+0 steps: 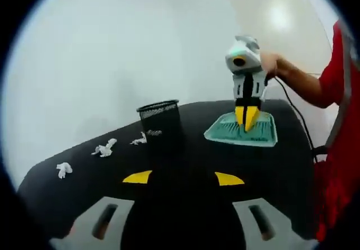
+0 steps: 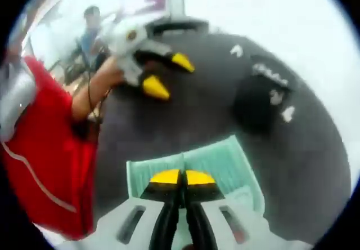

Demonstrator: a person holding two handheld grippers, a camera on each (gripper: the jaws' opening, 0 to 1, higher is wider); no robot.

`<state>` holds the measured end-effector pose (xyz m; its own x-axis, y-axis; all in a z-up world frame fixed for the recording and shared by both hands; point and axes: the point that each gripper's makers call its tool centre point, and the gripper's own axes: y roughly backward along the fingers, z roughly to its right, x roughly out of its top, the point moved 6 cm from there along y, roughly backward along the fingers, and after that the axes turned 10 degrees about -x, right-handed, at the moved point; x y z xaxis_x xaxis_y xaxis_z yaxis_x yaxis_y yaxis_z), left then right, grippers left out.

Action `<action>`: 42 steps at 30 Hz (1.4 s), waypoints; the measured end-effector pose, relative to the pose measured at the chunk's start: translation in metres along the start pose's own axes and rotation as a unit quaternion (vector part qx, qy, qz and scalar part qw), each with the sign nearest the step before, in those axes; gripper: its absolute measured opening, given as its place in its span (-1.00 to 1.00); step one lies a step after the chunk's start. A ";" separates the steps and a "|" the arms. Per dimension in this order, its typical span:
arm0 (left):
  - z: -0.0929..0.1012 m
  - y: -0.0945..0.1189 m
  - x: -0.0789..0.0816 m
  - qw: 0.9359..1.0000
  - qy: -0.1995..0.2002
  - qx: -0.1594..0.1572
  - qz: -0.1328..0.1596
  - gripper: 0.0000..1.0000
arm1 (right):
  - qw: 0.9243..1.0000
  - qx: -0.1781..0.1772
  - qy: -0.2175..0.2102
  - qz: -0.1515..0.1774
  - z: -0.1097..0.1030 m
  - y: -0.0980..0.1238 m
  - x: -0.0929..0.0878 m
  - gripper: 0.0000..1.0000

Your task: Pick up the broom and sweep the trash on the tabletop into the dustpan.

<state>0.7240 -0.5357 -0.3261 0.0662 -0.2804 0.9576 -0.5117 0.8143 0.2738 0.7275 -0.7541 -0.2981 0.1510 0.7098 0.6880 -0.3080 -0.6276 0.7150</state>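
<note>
A teal ridged dustpan (image 1: pixel 242 132) lies flat on the black table (image 1: pixel 185 160) at the right. My right gripper (image 1: pixel 247 117) points down onto its middle with its yellow tips together. In the right gripper view the same shut tips (image 2: pixel 181 178) rest over the dustpan (image 2: pixel 225 160), and I see nothing held between them. My left gripper (image 1: pixel 183 178) hangs open above the table's near side, also seen as the left gripper (image 2: pixel 169 74) with its tips apart. White crumpled paper scraps (image 1: pixel 104 148) lie at the left: one scrap (image 1: pixel 64 169) further out, another scrap (image 1: pixel 139 140) by the bin.
A black mesh bin (image 1: pixel 159 117) stands mid-table, left of the dustpan; the bin (image 2: pixel 261 101) has paper scraps (image 2: pixel 288 114) beside it. A person in a red sleeve (image 2: pixel 45 148) stands at the table's edge, with a cable (image 1: pixel 298 120) trailing. Another person (image 2: pixel 90 30) is far behind.
</note>
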 end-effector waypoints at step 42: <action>0.070 -0.057 0.012 0.992 0.097 -0.079 -0.015 -0.87 | 0.981 -0.044 -0.075 0.176 -0.026 0.001 0.017 -0.93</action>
<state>0.6940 -0.6207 -0.3365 0.2510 -0.2160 0.9436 -0.3669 0.8808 0.2992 0.7056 -0.7342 -0.2886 0.1545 0.3959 0.9052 -0.4450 -0.7902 0.4215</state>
